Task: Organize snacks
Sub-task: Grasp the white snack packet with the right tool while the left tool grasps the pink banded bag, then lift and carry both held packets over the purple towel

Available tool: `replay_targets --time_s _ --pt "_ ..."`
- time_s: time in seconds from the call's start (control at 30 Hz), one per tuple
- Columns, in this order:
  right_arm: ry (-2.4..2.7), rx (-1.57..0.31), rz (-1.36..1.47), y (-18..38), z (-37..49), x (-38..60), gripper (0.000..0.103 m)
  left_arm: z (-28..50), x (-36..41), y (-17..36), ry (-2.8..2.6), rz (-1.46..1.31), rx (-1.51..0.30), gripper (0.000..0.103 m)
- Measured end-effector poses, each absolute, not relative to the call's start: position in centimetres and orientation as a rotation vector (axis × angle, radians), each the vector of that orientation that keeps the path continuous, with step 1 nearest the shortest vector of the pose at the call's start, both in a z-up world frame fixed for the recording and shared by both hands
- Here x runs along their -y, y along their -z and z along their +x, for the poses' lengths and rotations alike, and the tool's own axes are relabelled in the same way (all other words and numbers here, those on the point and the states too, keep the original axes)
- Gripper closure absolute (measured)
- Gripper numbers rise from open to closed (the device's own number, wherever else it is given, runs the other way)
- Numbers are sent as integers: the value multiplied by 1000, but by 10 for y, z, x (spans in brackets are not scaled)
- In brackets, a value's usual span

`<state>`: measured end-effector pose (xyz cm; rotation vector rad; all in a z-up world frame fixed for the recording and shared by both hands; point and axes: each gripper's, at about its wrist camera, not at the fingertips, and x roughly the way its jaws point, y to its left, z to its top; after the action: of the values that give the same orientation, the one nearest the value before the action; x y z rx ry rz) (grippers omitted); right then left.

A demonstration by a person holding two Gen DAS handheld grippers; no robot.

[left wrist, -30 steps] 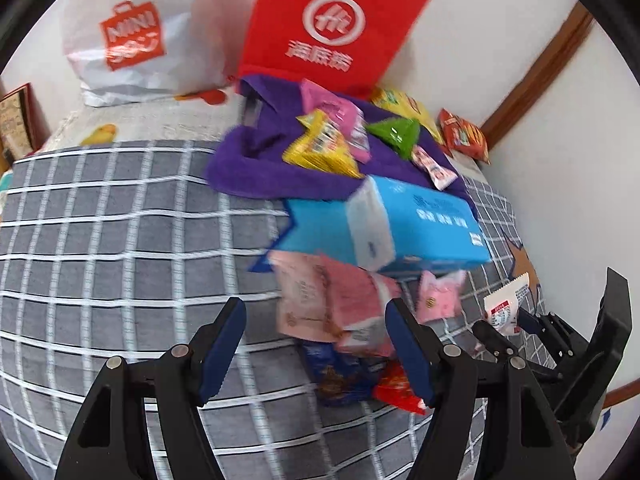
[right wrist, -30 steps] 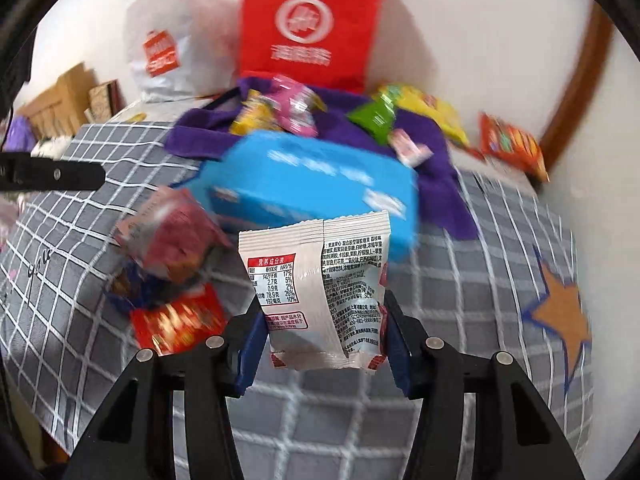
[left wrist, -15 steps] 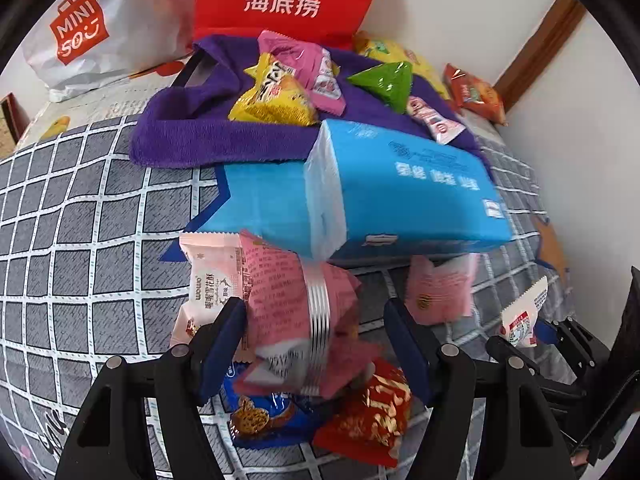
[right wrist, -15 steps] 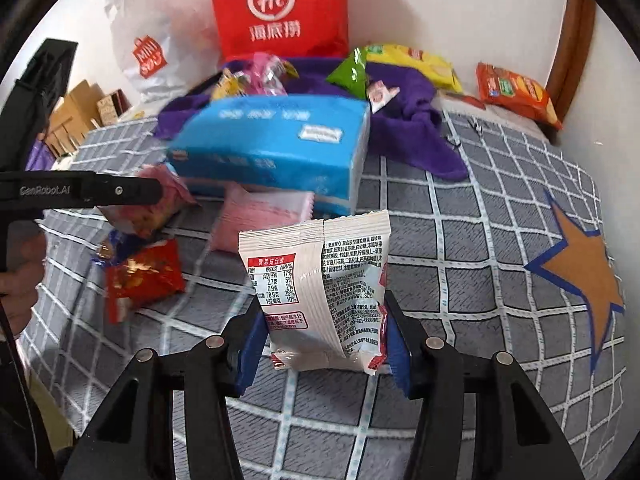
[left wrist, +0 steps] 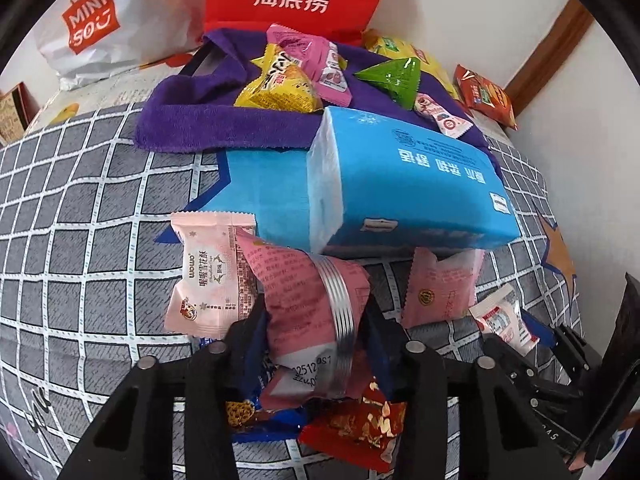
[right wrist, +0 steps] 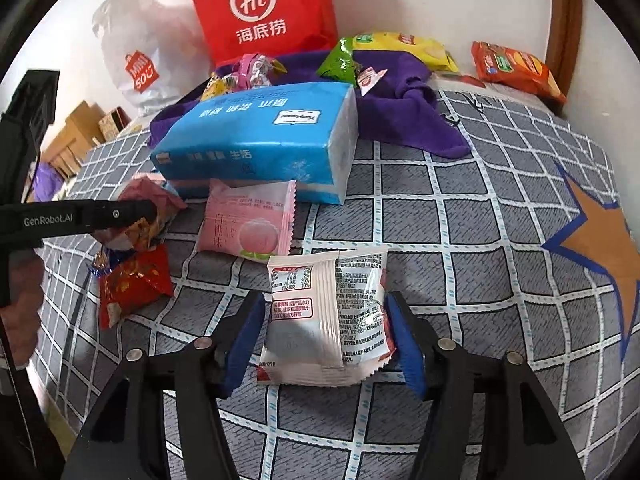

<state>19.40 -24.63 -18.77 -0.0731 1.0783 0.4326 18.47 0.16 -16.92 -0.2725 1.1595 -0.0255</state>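
Since a second ago my left gripper (left wrist: 316, 344) has just closed onto the crinkled pink snack packet (left wrist: 308, 300) below the blue tissue pack (left wrist: 408, 184); "MINISO" shows behind. Only my right view shows my right gripper (right wrist: 324, 332), jaws just opened, white nutrition-label sachet (right wrist: 326, 312) lying loose between them on the grey checked cloth (right wrist: 460, 240).
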Motion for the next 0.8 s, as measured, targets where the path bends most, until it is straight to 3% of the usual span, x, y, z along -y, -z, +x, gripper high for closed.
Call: replay_targets --time_s 0.13,0.2,0.3,0.4,0.8 --pt "-411 -1042 -111 190 191 242 40 187 1 176 26 -279 -1168 51" --pt "-400 -1031 -145 191 188 238 40 184 2 175 40 -287 -1156 62" --pt "-385 -1023 -169 191 187 236 42 178 4 167 61 -266 -1138 66" --pt "-384 -1045 -138 188 187 239 46 173 3 159 66 -249 -1129 66" --pt "-344 -990 29 143 180 258 47 157 -5 118 163 -295 -1065 66"
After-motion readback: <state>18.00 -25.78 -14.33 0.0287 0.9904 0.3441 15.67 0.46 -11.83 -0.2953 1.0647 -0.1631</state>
